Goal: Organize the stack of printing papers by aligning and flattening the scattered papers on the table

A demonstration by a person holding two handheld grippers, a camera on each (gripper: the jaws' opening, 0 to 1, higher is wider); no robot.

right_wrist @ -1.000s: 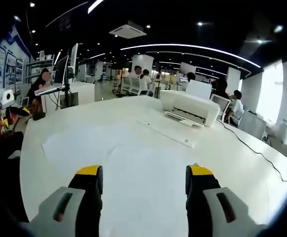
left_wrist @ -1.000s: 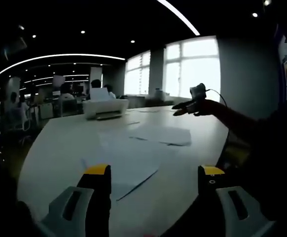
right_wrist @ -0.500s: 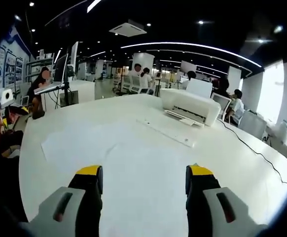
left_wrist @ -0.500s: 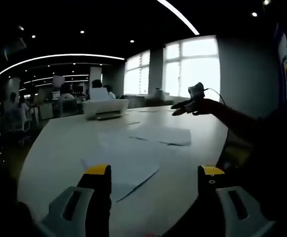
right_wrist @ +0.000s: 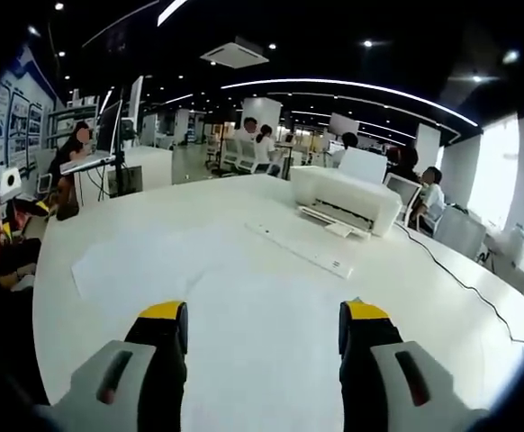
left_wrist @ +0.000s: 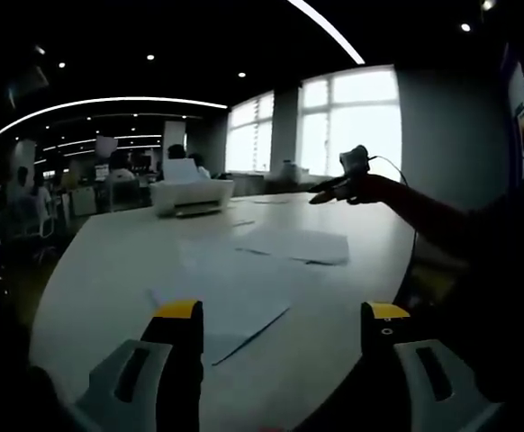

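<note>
— What does the left gripper view give you?

— The left gripper [left_wrist: 280, 328] is held above the near edge of the white table [left_wrist: 100, 261], its yellow-tipped jaws spread wide with nothing between them. Loose papers [left_wrist: 244, 279] lie scattered across the tabletop ahead of it, several sheets overlapping at odd angles, one corner reaching close to the left jaw. Farther back, a printer [left_wrist: 193, 195] sits on the table. The right gripper [left_wrist: 332, 187] comes in from the right, held up over the far side of the table on the person's outstretched arm [left_wrist: 442, 225] (it looks small and dark here, so I cannot tell its opening from this side).

— And the right gripper view?

— Here the right gripper [right_wrist: 262, 328] shows its jaws wide apart and empty, above the papers [right_wrist: 199, 270], which lie flat but unaligned on the table [right_wrist: 451, 315]. The printer [right_wrist: 347, 200] stands beyond them, with a long white strip [right_wrist: 302, 250] lying just in front of it and a cable [right_wrist: 460, 283] trailing off to the right. People [right_wrist: 262, 144] sit at desks in the background.
</note>
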